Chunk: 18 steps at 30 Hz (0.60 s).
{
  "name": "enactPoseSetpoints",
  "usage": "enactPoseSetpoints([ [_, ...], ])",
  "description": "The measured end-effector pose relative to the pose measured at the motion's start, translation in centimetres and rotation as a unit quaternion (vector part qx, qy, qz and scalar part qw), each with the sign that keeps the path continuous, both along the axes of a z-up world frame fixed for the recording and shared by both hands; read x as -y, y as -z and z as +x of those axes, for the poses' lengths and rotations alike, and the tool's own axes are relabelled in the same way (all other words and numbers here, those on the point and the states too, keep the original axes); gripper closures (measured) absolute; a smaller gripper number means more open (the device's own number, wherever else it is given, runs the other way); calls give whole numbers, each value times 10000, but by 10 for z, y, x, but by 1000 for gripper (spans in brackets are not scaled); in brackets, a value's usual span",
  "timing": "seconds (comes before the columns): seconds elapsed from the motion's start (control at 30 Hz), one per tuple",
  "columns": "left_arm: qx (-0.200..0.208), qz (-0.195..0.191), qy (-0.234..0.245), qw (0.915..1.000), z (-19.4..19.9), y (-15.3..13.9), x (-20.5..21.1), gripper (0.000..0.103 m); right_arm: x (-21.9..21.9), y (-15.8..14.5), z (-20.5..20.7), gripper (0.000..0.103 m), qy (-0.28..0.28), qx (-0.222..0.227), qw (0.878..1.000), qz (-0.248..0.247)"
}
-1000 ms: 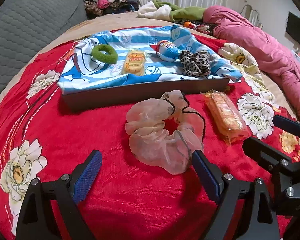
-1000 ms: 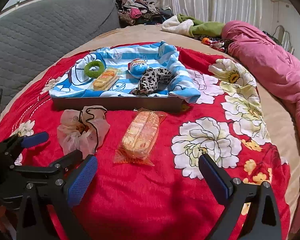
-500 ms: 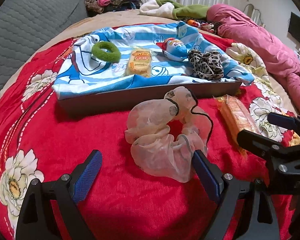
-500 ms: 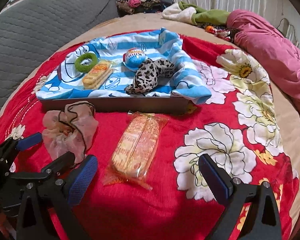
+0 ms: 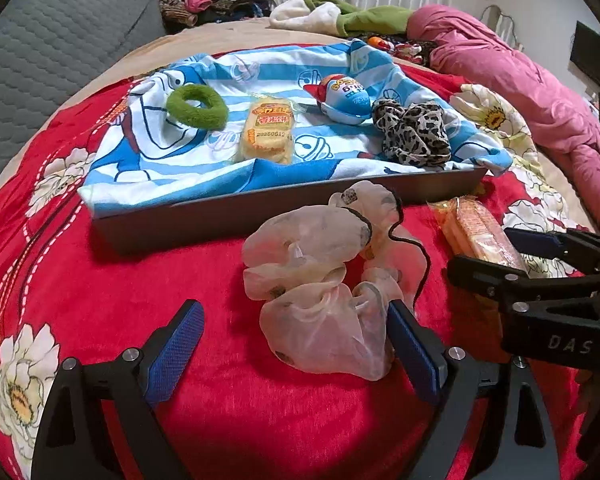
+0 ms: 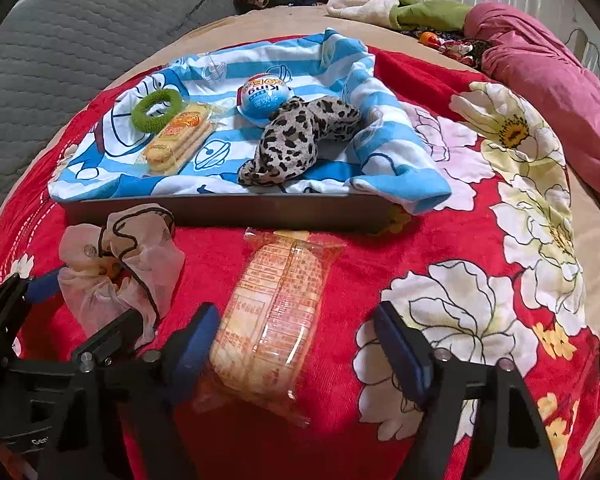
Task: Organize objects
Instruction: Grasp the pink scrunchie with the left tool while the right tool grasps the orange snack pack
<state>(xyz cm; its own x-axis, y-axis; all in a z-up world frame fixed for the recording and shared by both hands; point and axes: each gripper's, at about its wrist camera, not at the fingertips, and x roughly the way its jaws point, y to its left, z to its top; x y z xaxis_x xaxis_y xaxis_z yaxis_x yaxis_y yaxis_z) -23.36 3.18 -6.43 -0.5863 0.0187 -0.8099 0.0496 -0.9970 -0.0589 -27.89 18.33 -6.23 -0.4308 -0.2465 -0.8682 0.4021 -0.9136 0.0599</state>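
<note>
A sheer beige scrunchie (image 5: 328, 280) lies on the red blanket in front of a dark tray (image 5: 236, 216) lined with a blue cartoon cloth. My left gripper (image 5: 296, 340) is open, its jaws on either side of the scrunchie's near end. A wrapped cracker pack (image 6: 272, 316) lies to the right; my right gripper (image 6: 296, 344) is open around its near end. The scrunchie (image 6: 120, 264) and tray (image 6: 236, 212) also show in the right wrist view. In the tray lie a green scrunchie (image 5: 196, 106), a small snack pack (image 5: 268, 132), a blue egg toy (image 5: 346, 94) and a leopard scrunchie (image 5: 414, 132).
The red flowered blanket (image 6: 480, 280) covers the bed. A pink duvet (image 5: 540, 92) lies along the right side. A grey quilted cushion (image 5: 40, 52) stands at the left. Clothes are piled at the back (image 5: 340, 16).
Both grippers moved forward and down. The left now straddles the beige scrunchie; the right now straddles the cracker pack. Both stayed open.
</note>
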Motion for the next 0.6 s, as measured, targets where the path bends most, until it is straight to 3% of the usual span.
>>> enactPoseSetpoints([
  [0.27,48,208,79,9997,-9,1,1,13,3,1,-3,51,-87,-46,9999,-49],
  [0.33,87,298,106,9995,-10,2,1,24,2,1,-4,51,-83,-44,9999,-63],
  [0.47,139,358,188,9991,-12,2,-2,34,0,2,-4,53,-78,-38,9999,-131],
  [0.6,128,399,184,9990,-12,1,-2,62,-3,1,-4,53,-62,-30,9998,-208],
])
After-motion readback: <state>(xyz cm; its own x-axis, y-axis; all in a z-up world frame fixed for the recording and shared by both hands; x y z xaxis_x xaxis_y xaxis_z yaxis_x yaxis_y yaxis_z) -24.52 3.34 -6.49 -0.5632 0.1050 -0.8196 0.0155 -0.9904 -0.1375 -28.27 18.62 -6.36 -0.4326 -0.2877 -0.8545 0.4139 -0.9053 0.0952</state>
